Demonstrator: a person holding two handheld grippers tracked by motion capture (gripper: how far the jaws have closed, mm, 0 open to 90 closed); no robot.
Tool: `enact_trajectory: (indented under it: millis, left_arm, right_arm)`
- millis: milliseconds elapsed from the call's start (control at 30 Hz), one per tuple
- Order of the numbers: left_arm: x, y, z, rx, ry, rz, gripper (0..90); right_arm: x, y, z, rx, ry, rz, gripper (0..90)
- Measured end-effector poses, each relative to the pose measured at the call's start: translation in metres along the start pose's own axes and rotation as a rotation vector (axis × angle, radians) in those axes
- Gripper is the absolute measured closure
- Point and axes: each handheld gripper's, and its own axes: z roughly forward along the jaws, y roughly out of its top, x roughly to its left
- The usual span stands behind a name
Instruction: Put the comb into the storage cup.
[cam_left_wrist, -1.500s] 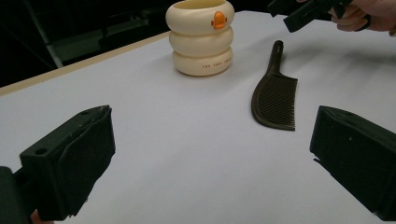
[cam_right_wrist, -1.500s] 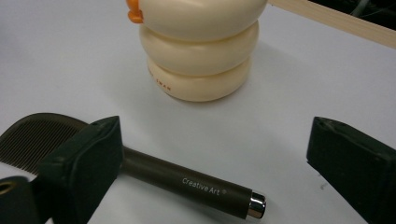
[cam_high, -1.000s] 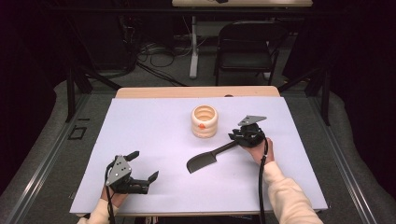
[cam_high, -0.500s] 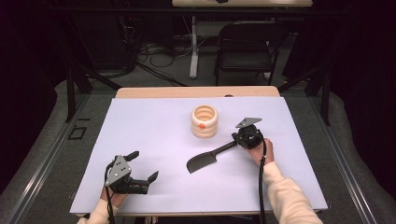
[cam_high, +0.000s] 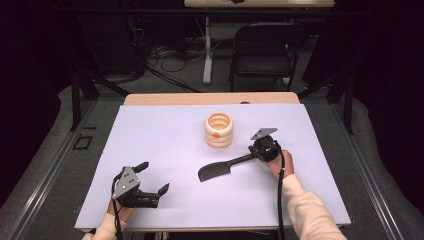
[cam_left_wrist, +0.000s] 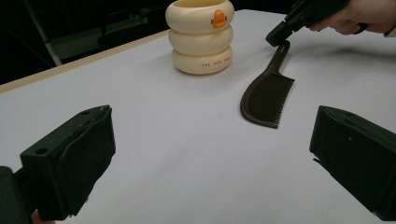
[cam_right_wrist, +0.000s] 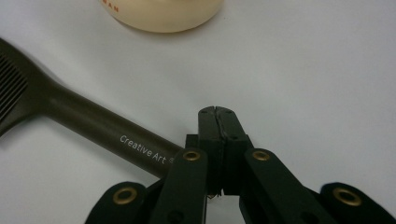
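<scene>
Right gripper (cam_high: 257, 151) jaws have just closed and now sit together at the comb (cam_high: 220, 169) handle's end; apparently clamping it, though contact is hidden. Comb lies flat beside the cup (cam_high: 219, 129). Left gripper (cam_high: 150, 184) gapes, idle. Lift seems imminent.

Right hand-held gripper (cam_right_wrist: 217, 114) jaws together, apparently clamping comb (cam_right_wrist: 88, 122) handle end; cream holder (cam_right_wrist: 161, 14) beyond.

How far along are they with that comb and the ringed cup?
Done: the right gripper has just closed its jaws on the end of the comb's handle. In hand: the comb, lying flat on the white table beside the cream cup. Left: lifting it, presumably toward the cup. The left gripper waits open.
</scene>
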Motion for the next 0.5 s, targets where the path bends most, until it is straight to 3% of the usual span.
enact_trajectory:
  millis: [500]
  left_arm:
    - [0.0007,0.0007,0.0003,0.002,0.003,-0.001,0.1]
  right_arm:
    - [0.0044,-0.0078,-0.0074,0.049,0.007,-0.011,90.0]
